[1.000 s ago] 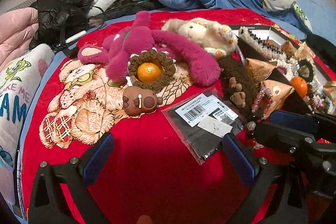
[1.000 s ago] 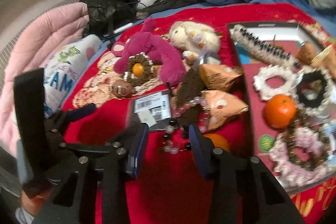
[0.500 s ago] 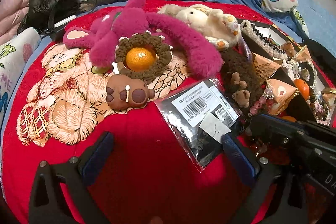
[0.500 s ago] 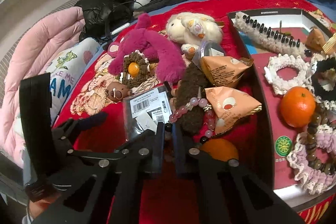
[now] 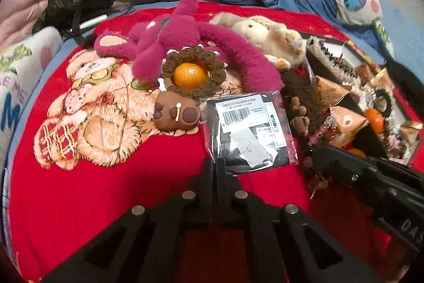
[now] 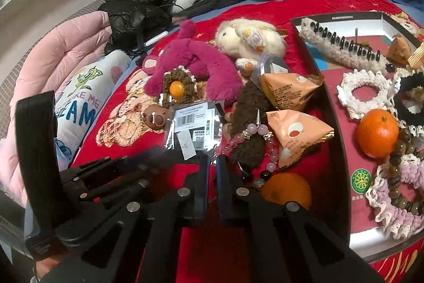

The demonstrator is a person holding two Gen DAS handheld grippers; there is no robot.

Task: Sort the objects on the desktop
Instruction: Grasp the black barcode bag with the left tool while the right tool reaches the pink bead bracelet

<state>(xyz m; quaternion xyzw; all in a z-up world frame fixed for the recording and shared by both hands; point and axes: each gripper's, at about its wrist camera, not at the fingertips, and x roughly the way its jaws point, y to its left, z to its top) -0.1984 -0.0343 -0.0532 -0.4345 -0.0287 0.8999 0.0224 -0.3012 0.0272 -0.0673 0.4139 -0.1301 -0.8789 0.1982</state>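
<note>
Right wrist view: both tongs closed at near edge of plastic packet.
R tongs [image 6: 212, 163] fingers together w/ a thin slit; whether they pinch anything, cannot tell. L tongs [image 5: 214, 166] fingers together at packet [image 5: 250, 130] corner, seemingly clamped on its edge; packet lies on red blanket [image 5: 106, 190], just beside brown clay toy [image 5: 176, 114]. Beyond: orange [image 5: 190, 74] sits inside crochet ring [image 5: 194, 70], magenta plush [image 5: 172, 37] behind. Tray [image 6: 335, 118] to the right holds white scrunchie [image 6: 364, 90], tangerine [image 6: 377, 133], bead bracelet [image 6: 400, 171], pink scrunchie [image 6: 397, 206], fuzzy hair clip [image 6: 341, 47]. Two snack pouches [image 6: 294, 135] lean on tray wall, outside.
</note>
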